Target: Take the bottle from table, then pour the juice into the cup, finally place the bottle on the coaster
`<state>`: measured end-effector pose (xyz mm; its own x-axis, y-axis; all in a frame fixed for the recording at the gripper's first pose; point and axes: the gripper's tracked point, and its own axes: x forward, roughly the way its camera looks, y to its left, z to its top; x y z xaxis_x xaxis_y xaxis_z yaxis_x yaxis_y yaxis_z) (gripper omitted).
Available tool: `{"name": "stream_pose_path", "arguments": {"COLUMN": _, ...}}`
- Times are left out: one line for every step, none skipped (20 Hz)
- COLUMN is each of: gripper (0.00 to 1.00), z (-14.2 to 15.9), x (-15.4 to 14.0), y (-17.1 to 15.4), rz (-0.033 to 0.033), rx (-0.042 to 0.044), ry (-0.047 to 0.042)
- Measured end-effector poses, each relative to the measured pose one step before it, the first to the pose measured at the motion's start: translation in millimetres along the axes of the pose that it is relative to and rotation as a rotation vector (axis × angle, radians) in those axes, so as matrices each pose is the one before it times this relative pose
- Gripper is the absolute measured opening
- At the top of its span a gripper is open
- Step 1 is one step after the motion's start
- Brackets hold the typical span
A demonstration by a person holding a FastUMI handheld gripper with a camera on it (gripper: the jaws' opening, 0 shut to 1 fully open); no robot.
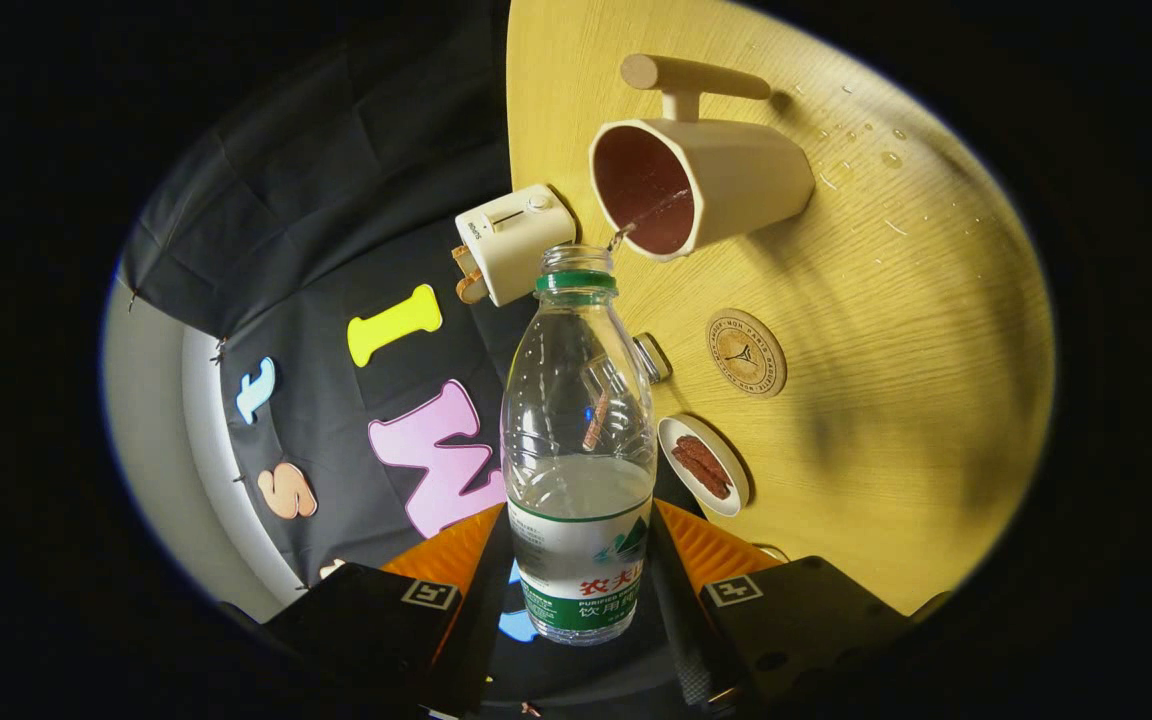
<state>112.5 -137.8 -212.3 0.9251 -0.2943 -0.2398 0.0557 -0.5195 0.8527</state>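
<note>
Clamped in your jaws (576,590), the bottle (578,440) runs long-axis straight ahead, its open mouth just shy of the cup (701,185) rim, coaster (746,352) on the bench (896,420) alongside.

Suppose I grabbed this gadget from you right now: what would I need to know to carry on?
Gripper: shut on the bottle, which is uncapped and tipped toward the cup.
A thin stream runs from the bottle's mouth into the cup; drops lie on the table beyond the cup.
The coaster lies bare, near the cup and a small dish.
Done: bottle taken, pouring under way.
Left: finish pouring, right the bottle, stand it on the coaster, let go.
</note>
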Motion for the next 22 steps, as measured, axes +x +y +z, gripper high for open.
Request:
{"name": "stream_pose_path", "arguments": {"gripper": 0.74, "z": 0.01, "x": 0.22, "y": 1.32, "rz": 0.00259, "rx": 0.00707, "ry": -0.00161}}
{"name": "stream_pose_path", "arguments": {"gripper": 0.74, "z": 0.08, "x": 0.08, "y": 1.55, "rz": 0.00309, "rx": 0.00829, "ry": -0.00284}}
{"name": "stream_pose_path", "arguments": {"gripper": 0.74, "z": -0.24, "x": 0.57, "y": 1.97, "rz": 0.00399, "rx": 0.01033, "ry": -0.00369}}
{"name": "stream_pose_path", "arguments": {"gripper": 0.74, "z": 0.64, "x": 0.58, "y": 2.56, "rz": 0.00570, "rx": 0.01445, "ry": -0.00581}}
{"name": "stream_pose_path", "arguments": {"gripper": 0.74, "z": 0.75, "x": 0.25, "y": 3.35, "rz": 0.00694, "rx": 0.01761, "ry": -0.00718}}
{"name": "stream_pose_path", "arguments": {"gripper": 0.74, "z": 0.67, "x": 0.38, "y": 3.82, "rz": 0.00848, "rx": 0.01711, "ry": -0.00842}}
{"name": "stream_pose_path", "arguments": {"gripper": 0.74, "z": 0.59, "x": 1.14, "y": 3.75, "rz": 0.00685, "rx": 0.01498, "ry": -0.00778}}
{"name": "stream_pose_path", "arguments": {"gripper": 0.74, "z": 0.97, "x": 0.39, "y": 3.83, "rz": 0.00848, "rx": 0.01555, "ry": -0.00655}}
{"name": "stream_pose_path", "arguments": {"gripper": 0.74, "z": 0.07, "x": 0.68, "y": 3.25, "rz": 0.00545, "rx": 0.01278, "ry": -0.00643}}
{"name": "stream_pose_path", "arguments": {"gripper": 0.74, "z": 0.61, "x": 0.56, "y": 3.22, "rz": 0.00786, "rx": 0.01491, "ry": -0.00686}}
{"name": "stream_pose_path", "arguments": {"gripper": 0.74, "z": 0.12, "x": -0.06, "y": 4.13, "rz": 0.00899, "rx": 0.01488, "ry": -0.00649}}
{"name": "stream_pose_path", "arguments": {"gripper": 0.74, "z": 0.23, "x": -0.03, "y": 3.57, "rz": 0.00753, "rx": 0.01311, "ry": -0.00541}}
{"name": "stream_pose_path", "arguments": {"gripper": 0.74, "z": -0.25, "x": 0.14, "y": 3.56, "rz": 0.00761, "rx": 0.01052, "ry": -0.00595}}
{"name": "stream_pose_path", "arguments": {"gripper": 0.74, "z": 0.77, "x": 0.24, "y": 2.10, "rz": 0.00571, "rx": 0.00801, "ry": -0.00702}}
{"name": "stream_pose_path", "arguments": {"gripper": 0.74, "z": 0.03, "x": 0.50, "y": 1.95, "rz": 0.00202, "rx": 0.00763, "ry": -0.00670}}
{"name": "stream_pose_path", "arguments": {"gripper": 0.74, "z": -0.08, "x": 1.18, "y": 1.52, "rz": 0.00129, "rx": 0.00739, "ry": -0.00670}}
{"name": "stream_pose_path", "arguments": {"gripper": 0.74, "z": -0.78, "x": 0.96, "y": 0.64, "rz": -0.00138, "rx": 0.00644, "ry": -0.00474}}
{"name": "stream_pose_path", "arguments": {"gripper": 0.74, "z": -0.70, "x": 1.20, "y": 0.84, "rz": 0.00052, "rx": 0.00458, "ry": -0.00376}}
{"name": "stream_pose_path", "arguments": {"gripper": 0.74, "z": -1.66, "x": 0.68, "y": 2.00, "rz": 0.00161, "rx": 0.00342, "ry": -0.00076}}
{"name": "stream_pose_path", "arguments": {"gripper": 0.74, "z": -0.79, "x": 0.14, "y": 1.30, "rz": 0.00132, "rx": 0.00215, "ry": 0.00032}}
{"name": "stream_pose_path", "arguments": {"gripper": 0.74, "z": 0.52, "x": 0.76, "y": 0.92, "rz": 0.00347, "rx": -0.00024, "ry": -0.00128}}
{"name": "stream_pose_path", "arguments": {"gripper": 0.74, "z": 1.94, "x": 0.87, "y": 0.07, "rz": 0.00232, "rx": -0.00288, "ry": -0.00411}}
